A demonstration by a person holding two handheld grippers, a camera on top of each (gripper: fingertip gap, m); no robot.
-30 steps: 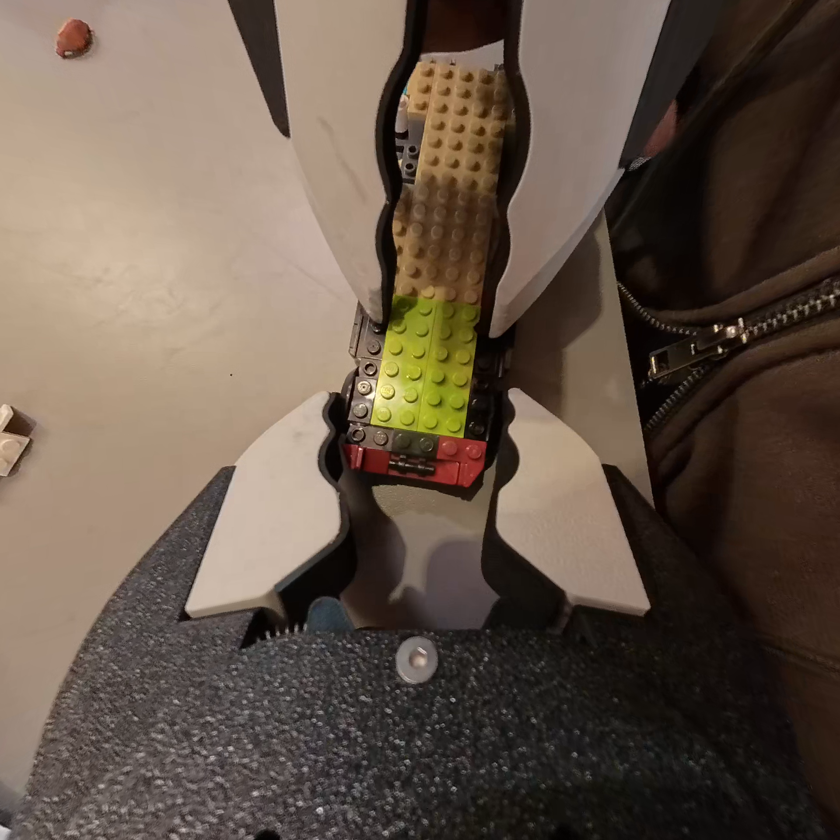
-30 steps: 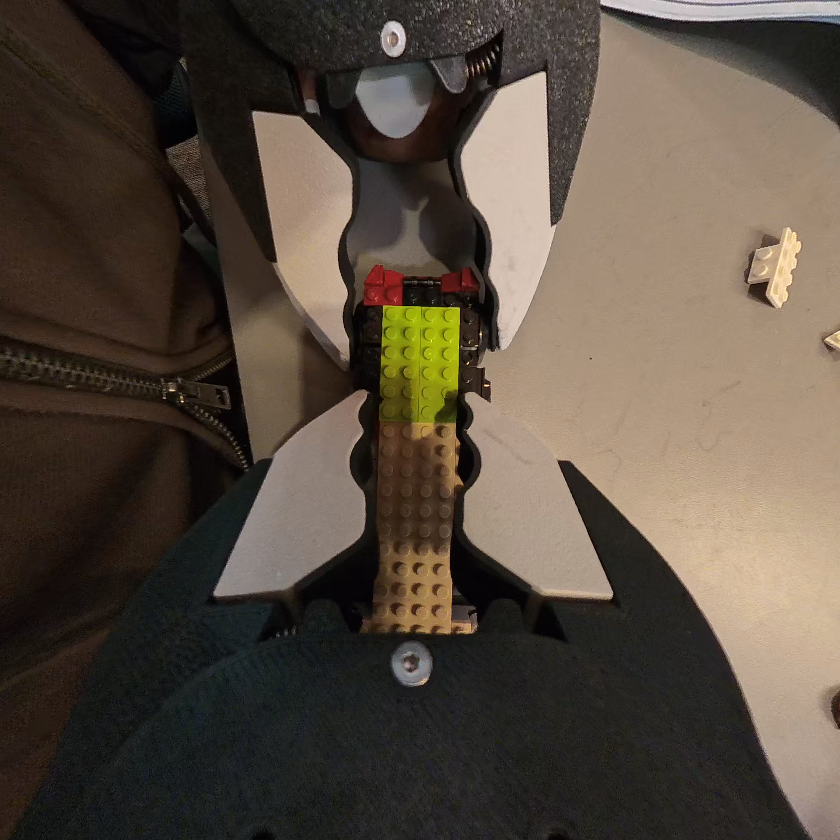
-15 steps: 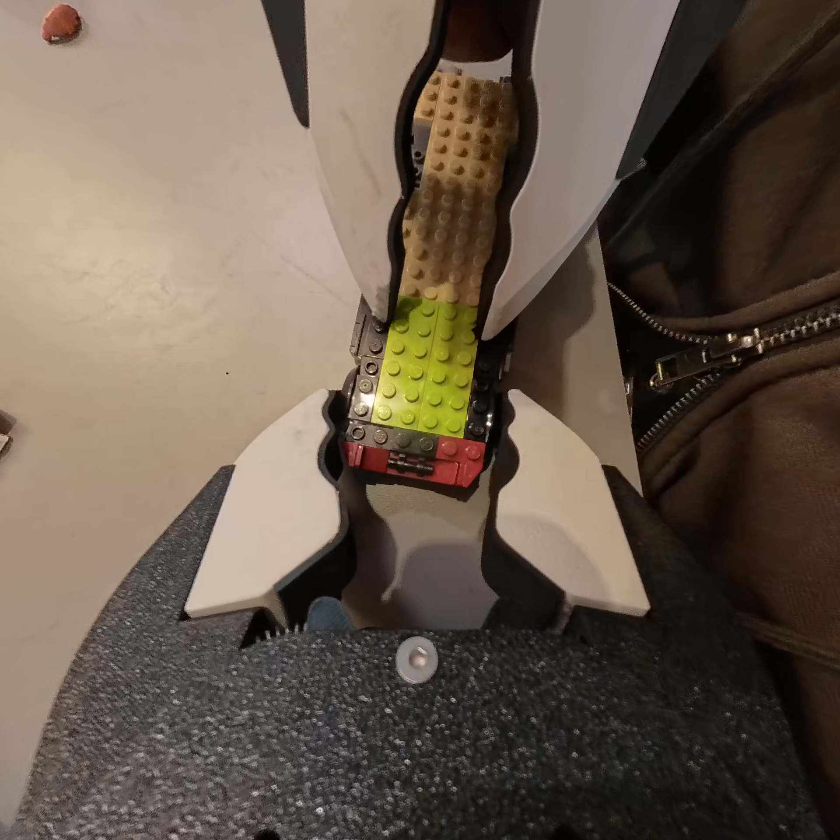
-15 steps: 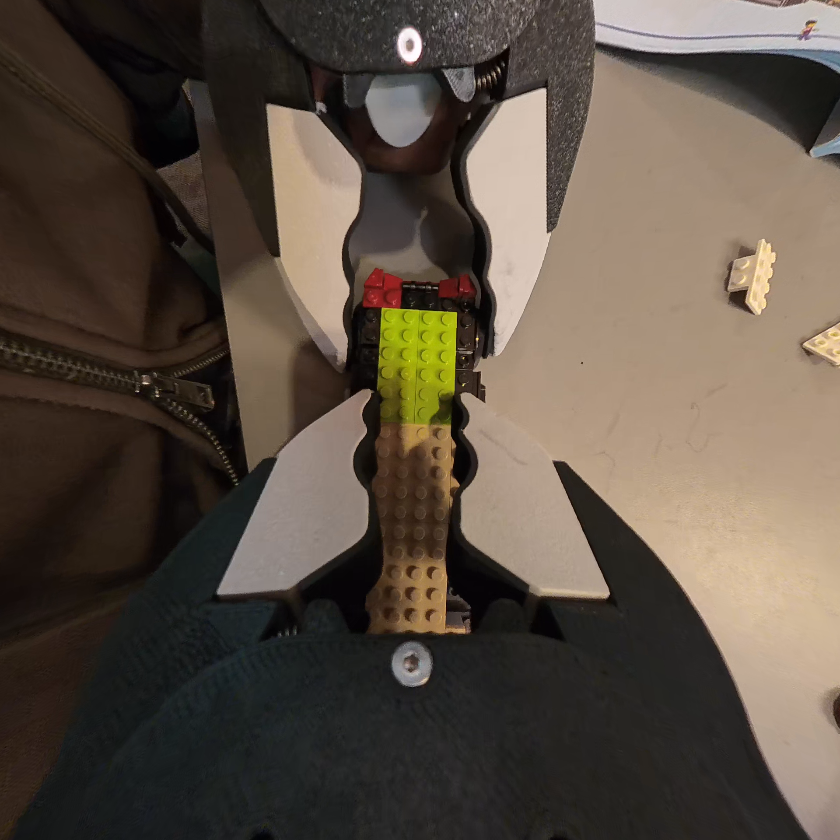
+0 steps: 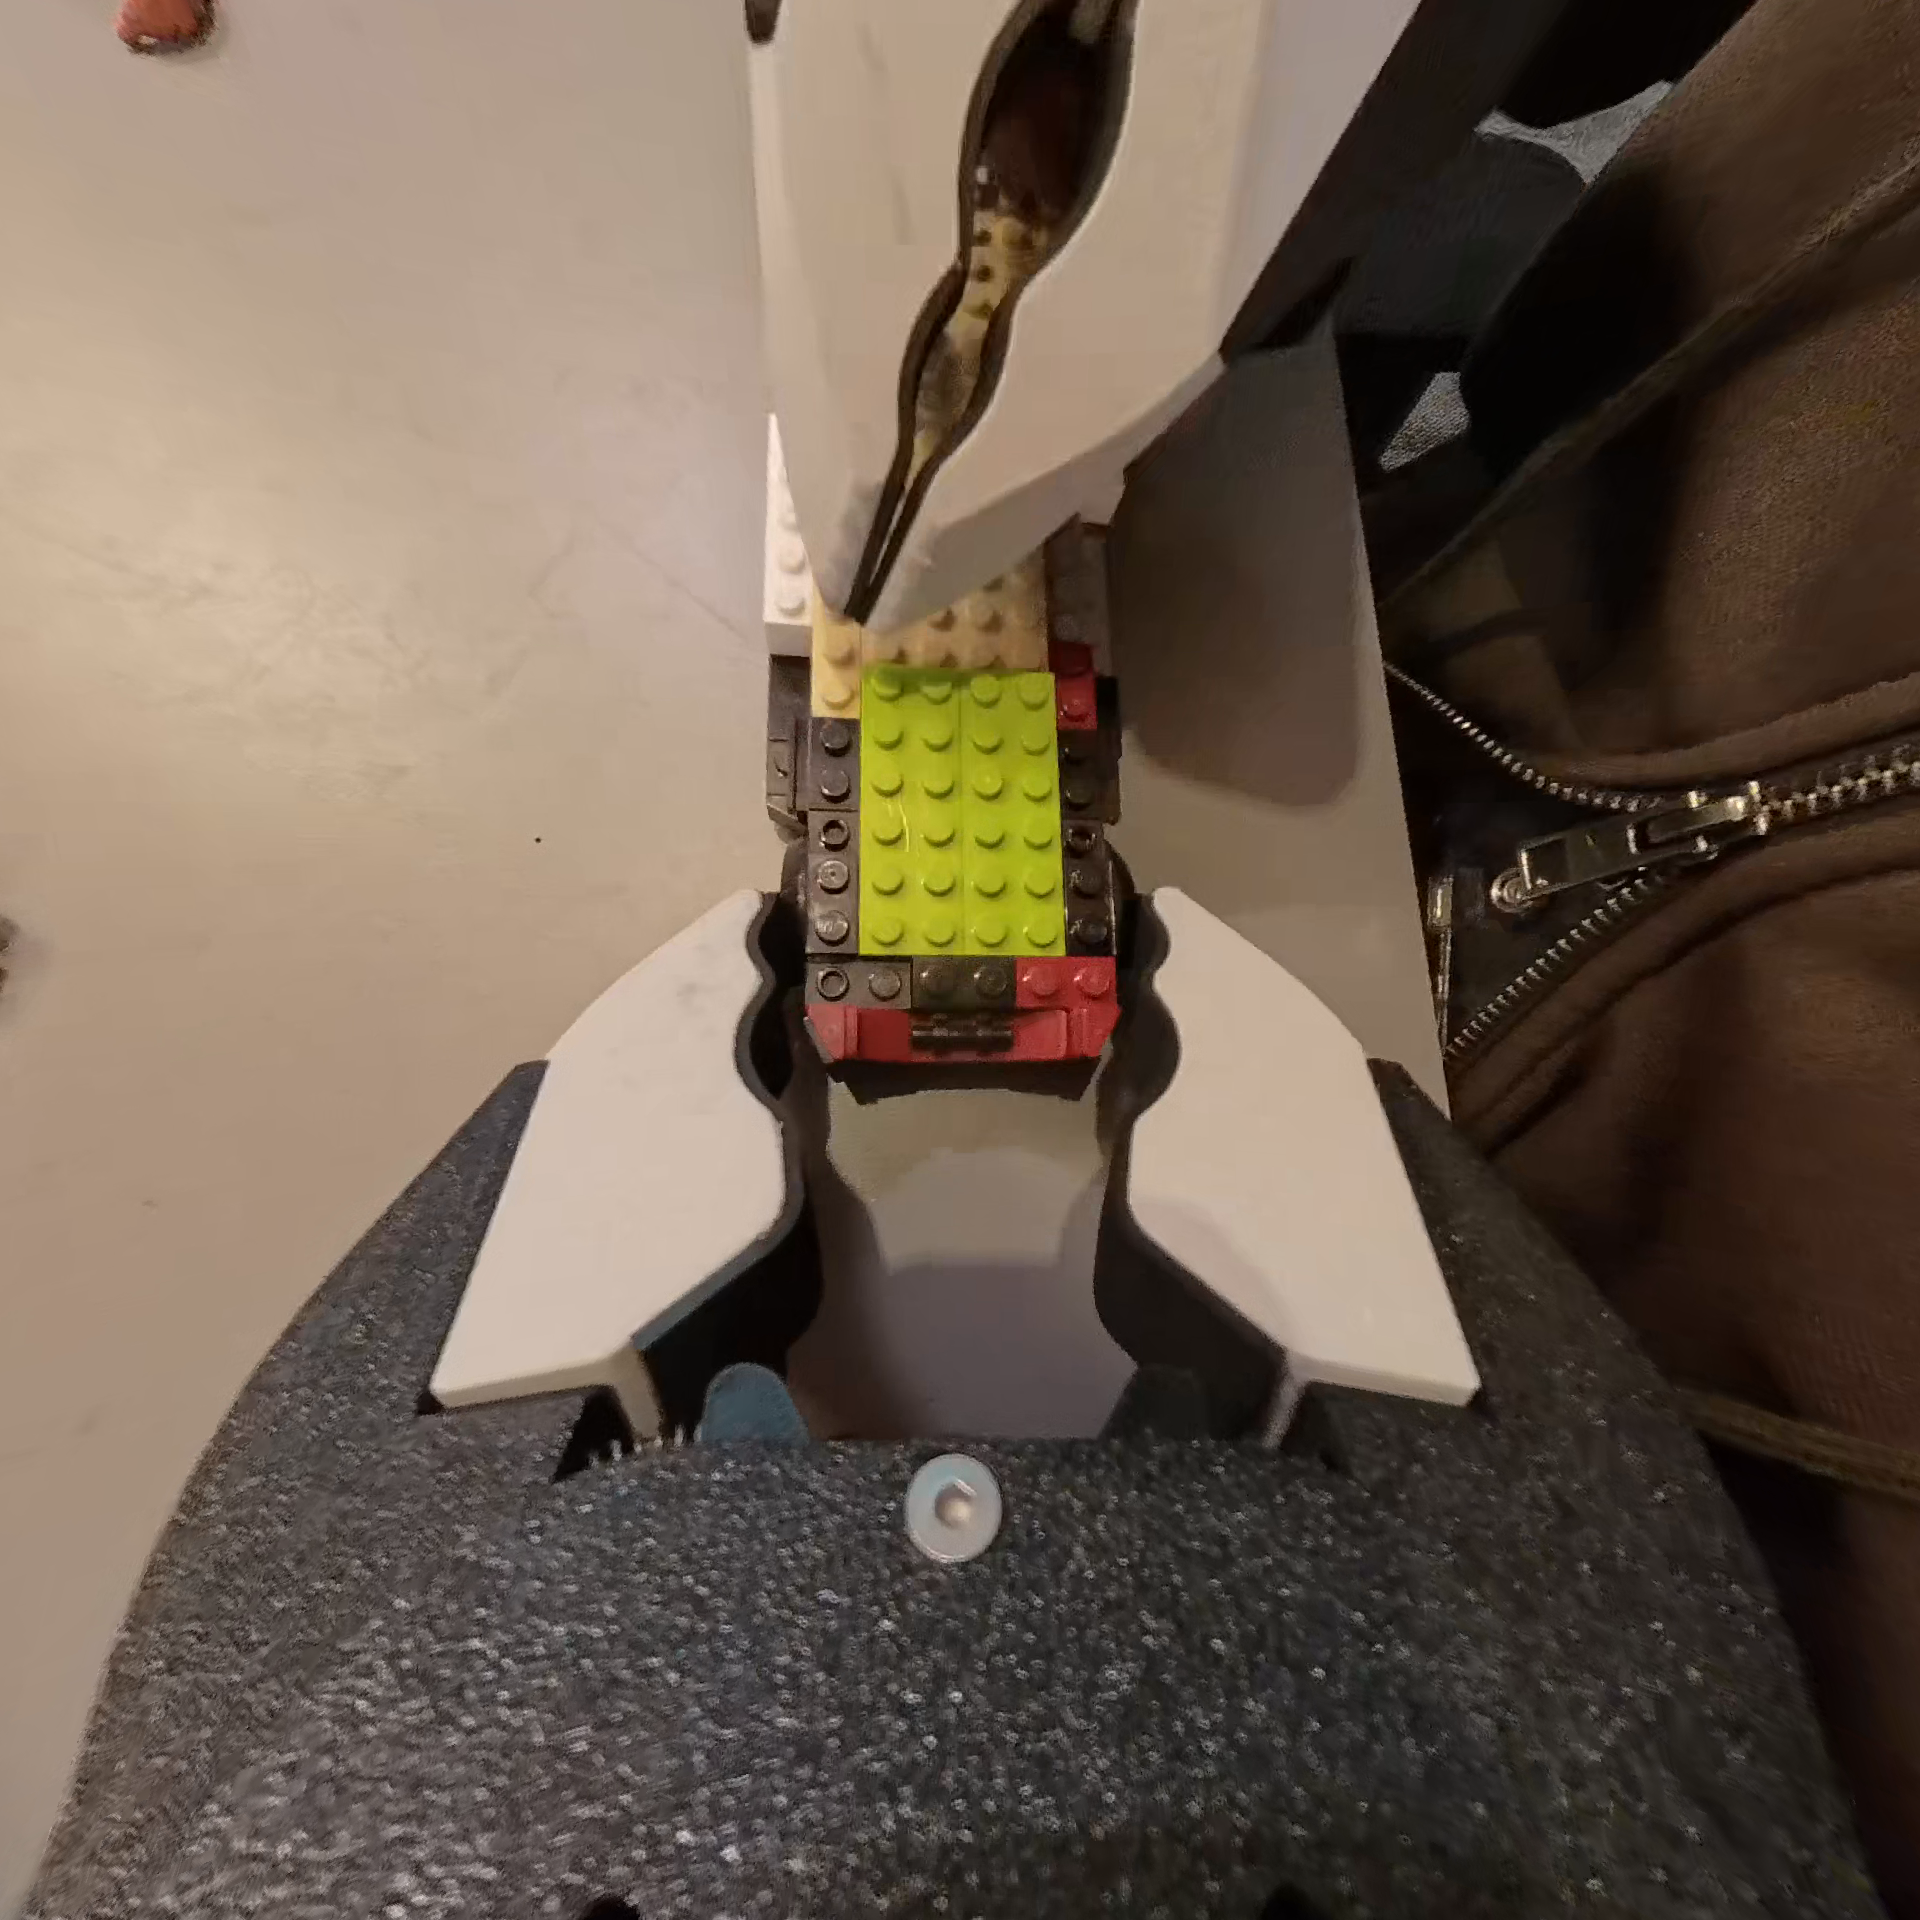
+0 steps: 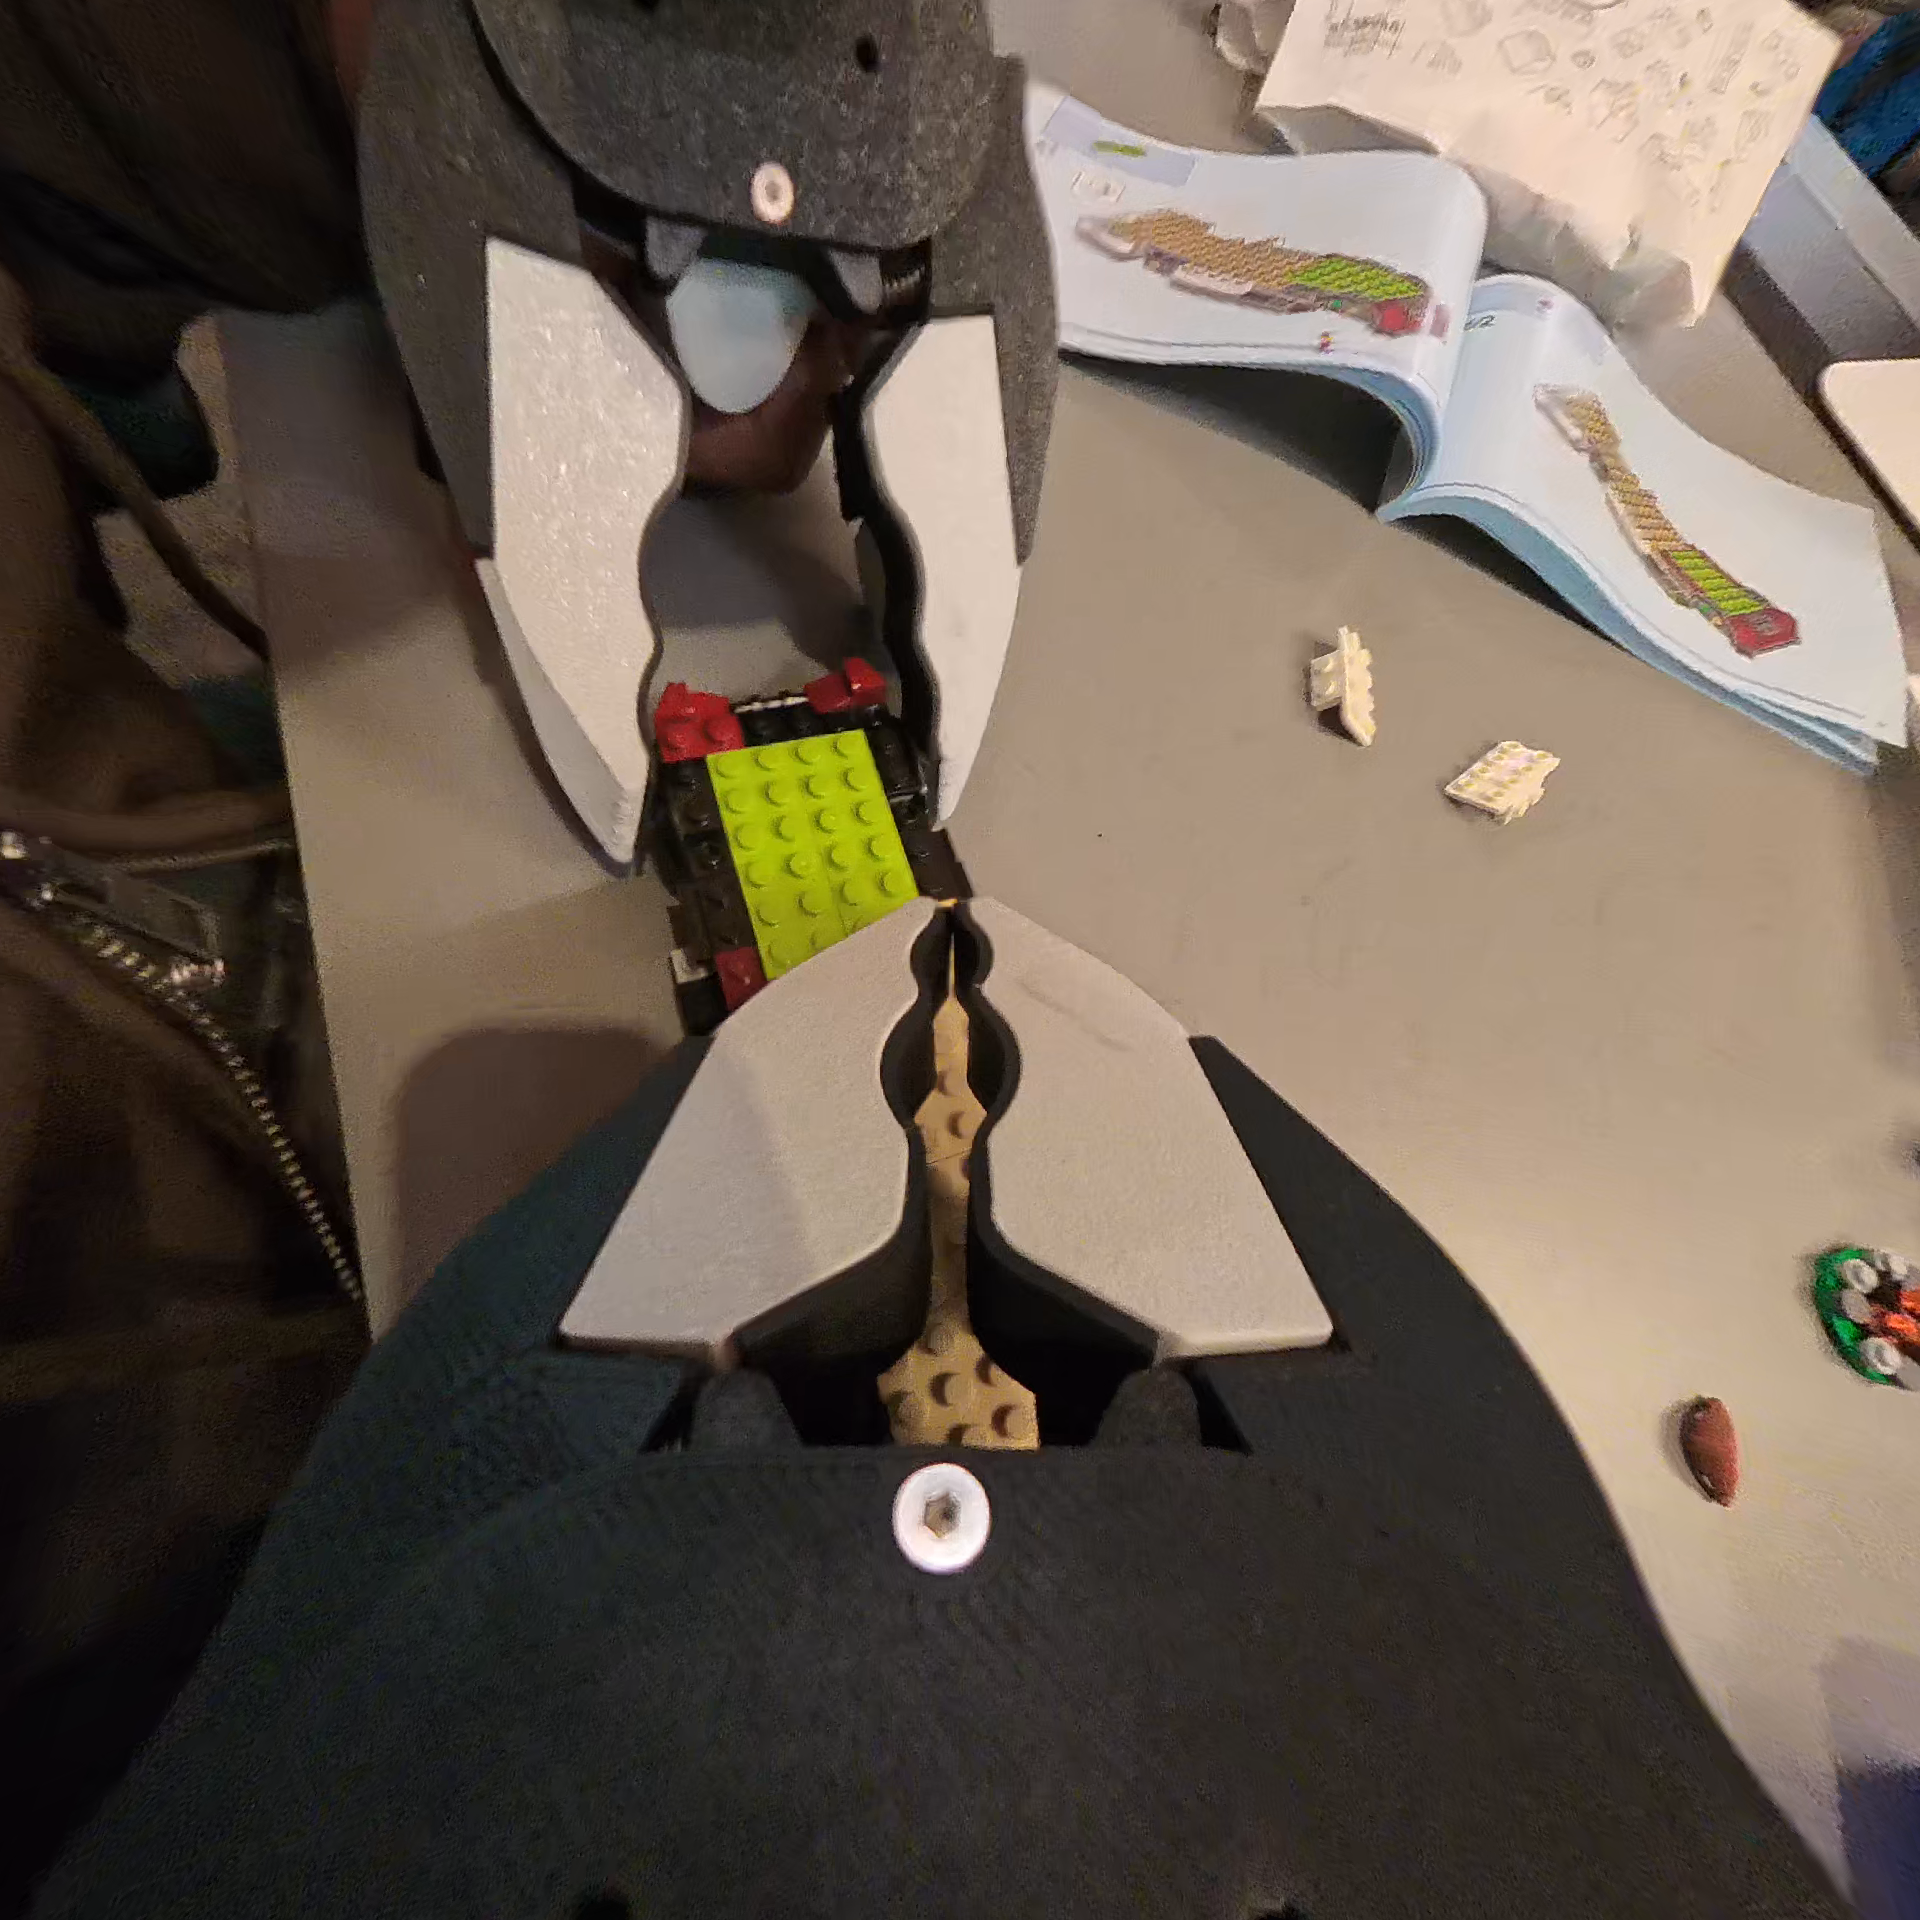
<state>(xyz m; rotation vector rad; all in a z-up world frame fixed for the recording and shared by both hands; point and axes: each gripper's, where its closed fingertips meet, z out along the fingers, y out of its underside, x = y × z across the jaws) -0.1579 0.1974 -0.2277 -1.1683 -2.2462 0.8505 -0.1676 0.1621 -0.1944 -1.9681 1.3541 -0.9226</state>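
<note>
A long brick model with a lime green top point(image 5: 961, 810), black sides, a dark red end and a tan studded plate point(image 5: 977, 623) lies between both grippers over the grey table point(image 5: 364, 623). My left gripper point(image 5: 956, 925) is shut on the model's black and red end, with its pads against both sides. It also shows in the right wrist view point(image 6: 784, 821), still clasping that end. My right gripper point(image 6: 951, 912) is shut, fingertips together, tilted over the tan plate point(image 6: 951, 1132), which shows beneath it. In the left wrist view the right gripper point(image 5: 868, 613) hovers shut over the tan part.
An open instruction booklet point(image 6: 1558, 416) and a sheet of paper point(image 6: 1538, 125) lie at the back right. Two white brick pieces point(image 6: 1345, 686) point(image 6: 1501, 779), a brown piece point(image 6: 1709, 1465) and a round green piece point(image 6: 1870, 1314) lie to the right. A person's brown zipped jacket point(image 5: 1662, 935) is close by. The gap from one gripper's tips to the other's is roughly 5 cm. From either gripper's tips it is about 20 cm to the brown piece point(image 6: 1709, 1465).
My right gripper, shut on the tan plate before, has come off it, lifted and tilted, and its pads have come together. My left gripper keeps its hold on the model.
</note>
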